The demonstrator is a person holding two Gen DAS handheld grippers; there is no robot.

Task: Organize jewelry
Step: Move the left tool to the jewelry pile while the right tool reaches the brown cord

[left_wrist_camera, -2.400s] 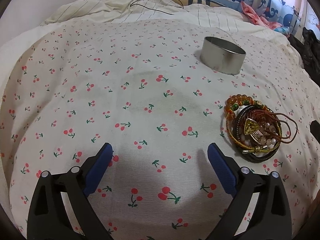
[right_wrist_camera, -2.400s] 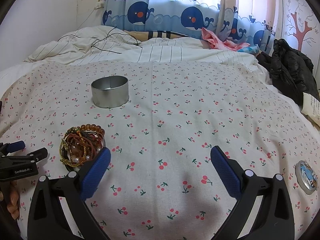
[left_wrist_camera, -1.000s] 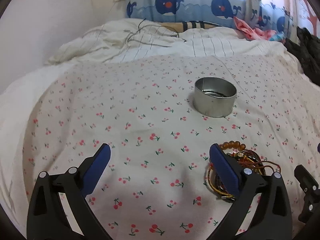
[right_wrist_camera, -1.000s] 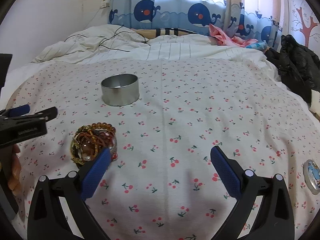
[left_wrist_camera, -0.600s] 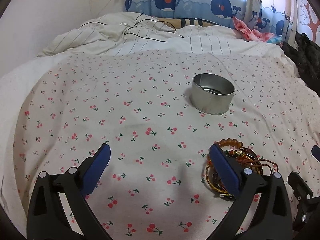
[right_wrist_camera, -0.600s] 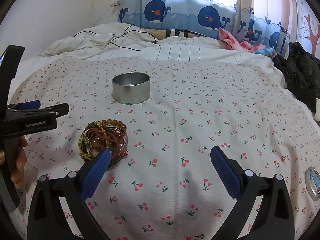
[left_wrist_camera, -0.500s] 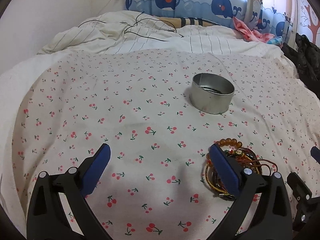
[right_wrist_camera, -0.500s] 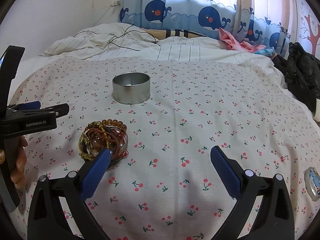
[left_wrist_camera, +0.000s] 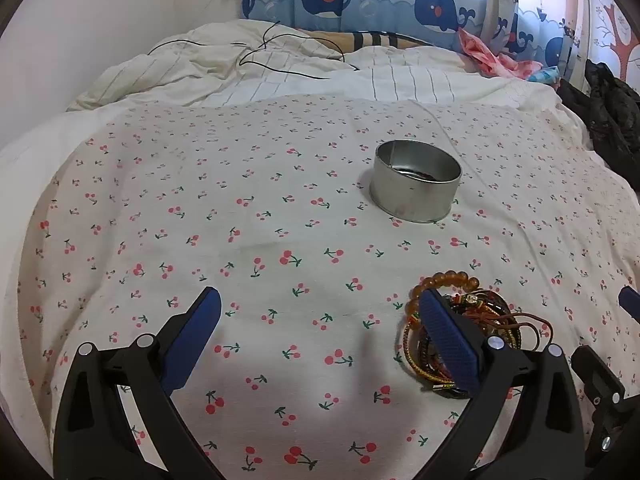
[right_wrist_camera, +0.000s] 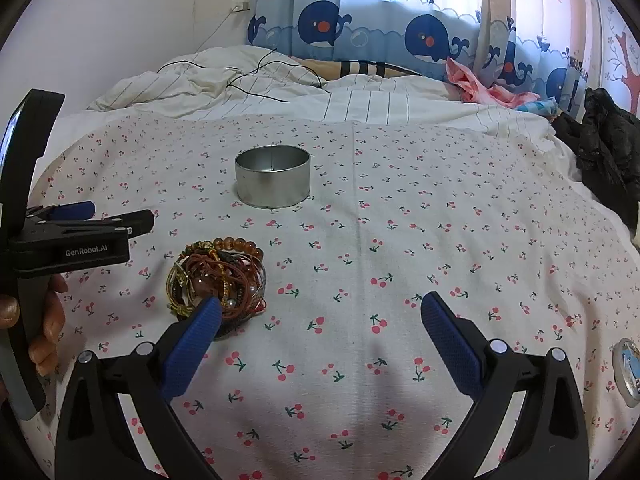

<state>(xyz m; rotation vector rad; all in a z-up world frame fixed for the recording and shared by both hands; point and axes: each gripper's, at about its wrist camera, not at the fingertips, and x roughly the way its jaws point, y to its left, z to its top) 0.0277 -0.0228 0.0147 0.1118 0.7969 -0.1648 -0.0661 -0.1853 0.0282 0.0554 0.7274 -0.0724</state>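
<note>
A pile of bracelets and cords (left_wrist_camera: 492,320) lies on the cherry-print bedsheet, with an amber bead bracelet (left_wrist_camera: 444,280) on top; it also shows in the right wrist view (right_wrist_camera: 224,276). A round silver tin (left_wrist_camera: 416,186) stands beyond the pile, open, and shows in the right wrist view (right_wrist_camera: 273,176). My left gripper (left_wrist_camera: 320,340) is open and empty, its right finger just over the pile's left edge. My right gripper (right_wrist_camera: 320,340) is open and empty, its left finger over the pile's near edge. The left gripper's body (right_wrist_camera: 80,236) appears left of the pile.
The tin's lid (right_wrist_camera: 628,372) lies at the right edge of the bed. A rumpled white duvet with a black cable (right_wrist_camera: 256,80) lies at the back. Dark clothing (right_wrist_camera: 608,148) is heaped at the right. A whale-print curtain hangs behind.
Both grippers have drifted slightly forward and to the left over the bed. The pile and the tin have not moved. Both grippers stay open.
</note>
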